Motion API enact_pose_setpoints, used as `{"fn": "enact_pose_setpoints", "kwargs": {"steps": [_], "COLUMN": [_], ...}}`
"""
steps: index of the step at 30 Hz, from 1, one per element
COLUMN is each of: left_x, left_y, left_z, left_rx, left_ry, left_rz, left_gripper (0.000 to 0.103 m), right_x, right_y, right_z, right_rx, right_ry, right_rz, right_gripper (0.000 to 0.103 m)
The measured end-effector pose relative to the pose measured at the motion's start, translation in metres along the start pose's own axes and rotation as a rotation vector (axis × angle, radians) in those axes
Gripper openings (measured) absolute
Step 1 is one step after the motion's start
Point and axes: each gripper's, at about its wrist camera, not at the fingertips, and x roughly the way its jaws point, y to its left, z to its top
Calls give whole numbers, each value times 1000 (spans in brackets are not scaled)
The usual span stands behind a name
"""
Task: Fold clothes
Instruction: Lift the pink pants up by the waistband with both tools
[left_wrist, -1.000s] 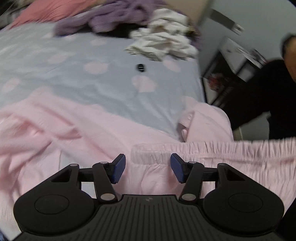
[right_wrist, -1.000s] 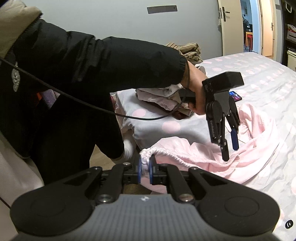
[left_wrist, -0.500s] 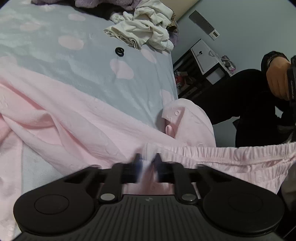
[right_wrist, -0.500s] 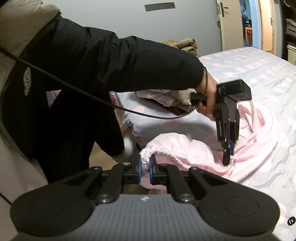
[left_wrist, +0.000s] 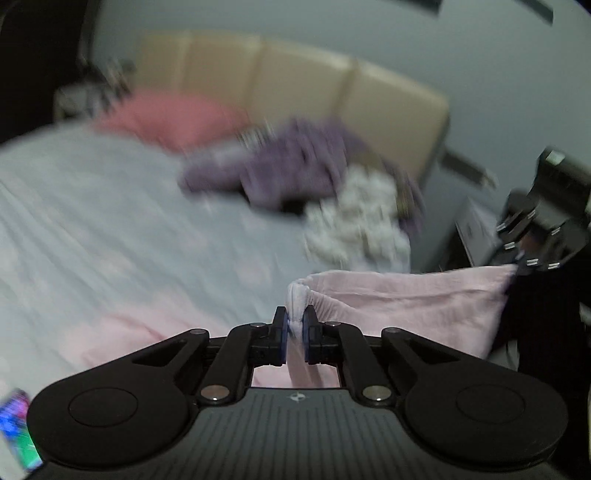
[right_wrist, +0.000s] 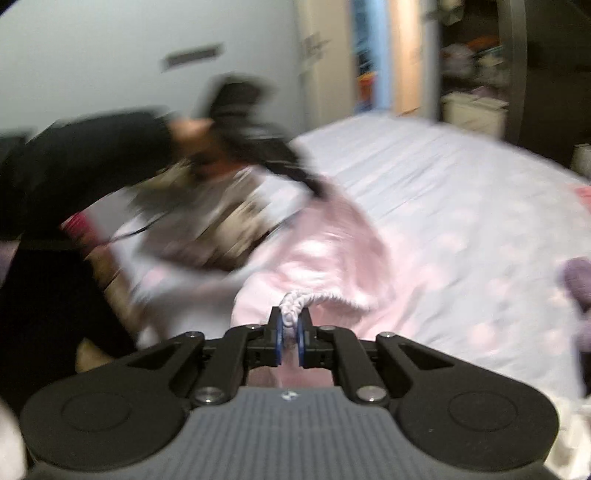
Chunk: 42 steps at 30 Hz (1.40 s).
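A pale pink garment with an elastic waistband hangs stretched between both grippers above the bed. My left gripper is shut on one gathered end of the waistband. The right gripper shows at the right edge of the left wrist view, holding the far end. In the right wrist view my right gripper is shut on the bunched waistband, and the pink garment trails away to the blurred left gripper and the person's black sleeve.
The grey bedsheet with pink dots spreads below. A purple heap, a white crumpled garment and a pink pillow lie near the beige headboard. A phone lies at lower left. Folded clothes are blurred at the bed corner.
My left gripper closed on the waistband and lifted it off the bed. Both grippers have swung upward and apart, pulling the pink garment taut; both views are now motion-blurred.
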Motion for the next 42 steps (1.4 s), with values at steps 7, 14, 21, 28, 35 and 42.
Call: {"fn": "enact_pose_setpoints", "kwargs": {"steps": [7, 14, 21, 28, 35, 42], "left_x": [-128, -220, -275, -291, -290, -278], "left_y": [-88, -200, -326, -419, -469, -454], "left_z": [96, 178, 250, 292, 315, 311], "left_rx": [42, 146, 294, 379, 432, 415], "left_ry": [-273, -461, -620, -706, -764, -778], "left_rz": [229, 447, 628, 737, 807, 811], "left_gripper": [5, 5, 5, 5, 5, 5], "right_x": [-83, -190, -301, -383, -419, -409], "right_y": [1, 35, 94, 146, 160, 139], "right_z": [91, 188, 262, 303, 318, 325], "right_rx": [-64, -159, -286, -369, -386, -380], "right_ry": [-262, -482, -656, -785, -857, -828], "right_rz": [-247, -480, -621, -710, -755, -751], "right_gripper": [8, 8, 8, 8, 8, 8]}}
